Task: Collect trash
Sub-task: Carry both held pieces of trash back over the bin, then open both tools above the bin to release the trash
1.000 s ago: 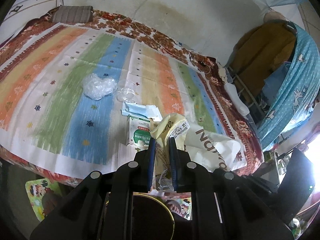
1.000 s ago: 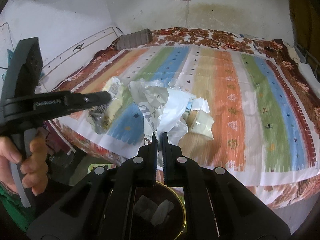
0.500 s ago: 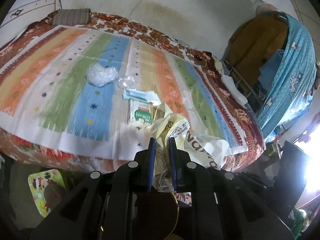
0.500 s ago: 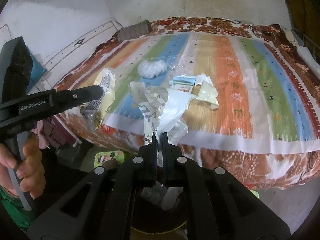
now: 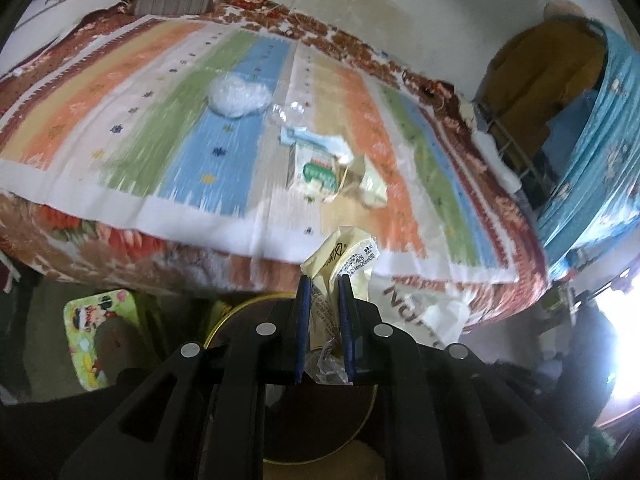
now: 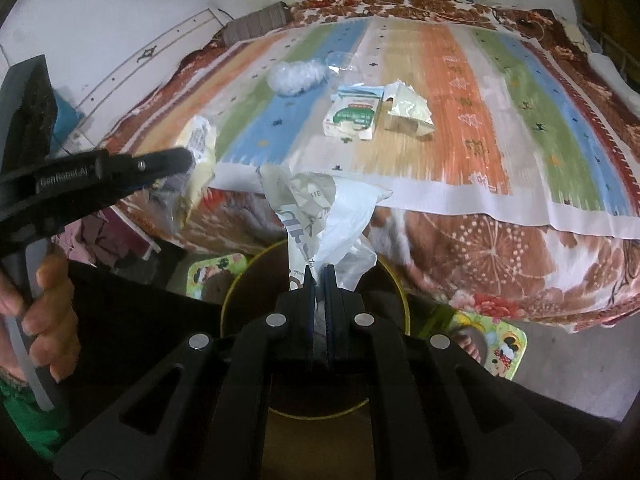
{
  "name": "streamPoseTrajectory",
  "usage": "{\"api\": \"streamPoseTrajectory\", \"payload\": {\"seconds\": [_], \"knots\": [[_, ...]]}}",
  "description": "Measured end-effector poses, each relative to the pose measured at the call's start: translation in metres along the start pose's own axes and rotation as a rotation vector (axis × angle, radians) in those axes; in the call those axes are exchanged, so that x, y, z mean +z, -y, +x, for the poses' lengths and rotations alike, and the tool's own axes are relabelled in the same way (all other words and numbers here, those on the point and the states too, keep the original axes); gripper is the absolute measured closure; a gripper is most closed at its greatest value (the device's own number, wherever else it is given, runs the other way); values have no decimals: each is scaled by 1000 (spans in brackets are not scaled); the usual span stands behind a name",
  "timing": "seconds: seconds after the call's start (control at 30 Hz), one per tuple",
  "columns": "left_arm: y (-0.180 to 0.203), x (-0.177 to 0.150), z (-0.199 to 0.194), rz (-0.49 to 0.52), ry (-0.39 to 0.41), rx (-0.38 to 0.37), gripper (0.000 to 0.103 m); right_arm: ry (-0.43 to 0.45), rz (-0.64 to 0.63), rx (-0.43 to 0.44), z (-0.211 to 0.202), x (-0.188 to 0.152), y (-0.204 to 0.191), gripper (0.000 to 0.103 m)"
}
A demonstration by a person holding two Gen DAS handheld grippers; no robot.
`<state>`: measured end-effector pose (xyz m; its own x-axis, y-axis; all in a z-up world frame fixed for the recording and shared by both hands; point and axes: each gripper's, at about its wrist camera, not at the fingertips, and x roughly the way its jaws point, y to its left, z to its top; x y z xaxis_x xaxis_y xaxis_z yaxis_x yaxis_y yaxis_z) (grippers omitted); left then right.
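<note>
My left gripper is shut on a pale yellow wrapper and holds it off the bed's near edge, above a dark round bin with a yellow rim. My right gripper is shut on a white plastic bag with grey print, held over the same bin. The left gripper with its wrapper shows at the left of the right wrist view. On the striped bedspread lie a green-and-white packet, a cream wrapper, a crumpled clear plastic ball and a clear film.
The bed has a floral side hanging to the floor. A cartoon-printed mat lies on the floor beside the bin. A grey pillow sits at the bed's far end. Blue cloth and hanging clothes stand to the right.
Both grippers have pulled back off the bed with their trash and now hang over the bin. The packet and wrappers left on the bedspread look farther away.
</note>
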<state>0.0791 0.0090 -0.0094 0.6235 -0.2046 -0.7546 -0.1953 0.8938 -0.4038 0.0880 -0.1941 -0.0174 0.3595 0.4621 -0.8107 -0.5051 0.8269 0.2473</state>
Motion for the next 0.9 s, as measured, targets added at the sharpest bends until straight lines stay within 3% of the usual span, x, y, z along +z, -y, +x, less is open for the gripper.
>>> {"api": "streamPoseTrajectory", "payload": {"seconds": [0.3,0.43,0.5,0.53,0.57,0.6,0.67,0.9], "knots": [[-5,-30,29,-13,-120,93,90,-137,77,-3,36,-25,2,99],[-9,-31,36,-37,-150,88,90,-171,87,-14,44,-29,2,99],[-8,-31,39,-37,-162,75,87,-182,104,-3,47,-28,5,99],[-7,-32,41,-32,-170,64,79,-190,114,-1,49,-28,7,98],[-6,-32,42,-29,-176,62,65,-196,128,-8,50,-28,9,93],[-8,-32,42,-32,-173,65,60,-195,140,-13,51,-27,12,79],[-11,-29,40,-45,-162,71,57,-183,162,-6,48,-24,16,70],[-29,-5,33,-121,-127,71,53,-173,210,29,46,-17,27,61]]}}
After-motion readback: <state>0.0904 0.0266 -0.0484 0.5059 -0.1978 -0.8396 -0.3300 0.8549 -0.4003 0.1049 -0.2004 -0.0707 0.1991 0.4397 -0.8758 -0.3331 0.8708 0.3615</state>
